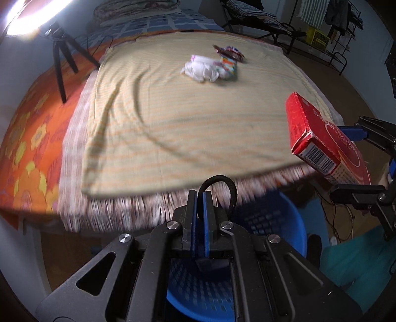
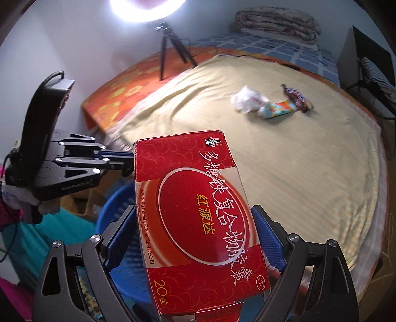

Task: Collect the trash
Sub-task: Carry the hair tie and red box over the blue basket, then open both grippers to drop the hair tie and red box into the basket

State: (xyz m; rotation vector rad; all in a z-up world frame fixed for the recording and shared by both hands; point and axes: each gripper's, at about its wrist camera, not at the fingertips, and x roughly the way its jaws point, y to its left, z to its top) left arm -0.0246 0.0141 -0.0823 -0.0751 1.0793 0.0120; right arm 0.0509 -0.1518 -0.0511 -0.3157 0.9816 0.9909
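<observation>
Right gripper (image 2: 195, 237) jaws clamp red box (image 2: 198, 218), held above blue basket (image 1: 284, 223) beside bed (image 1: 173, 128). Left gripper (image 1: 200, 198) jaws narrow, pinching black handle (image 1: 222, 183). Tissue wad (image 1: 201, 70), wrappers (image 1: 229, 58) mid-bed.

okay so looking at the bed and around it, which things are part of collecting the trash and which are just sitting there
Part of the job:
red box, held in the right tool
blue basket, its handle held by the left tool
crumpled white wad
colourful wrappers

Just there:
tripod
folded quilts
clothes rack
</observation>
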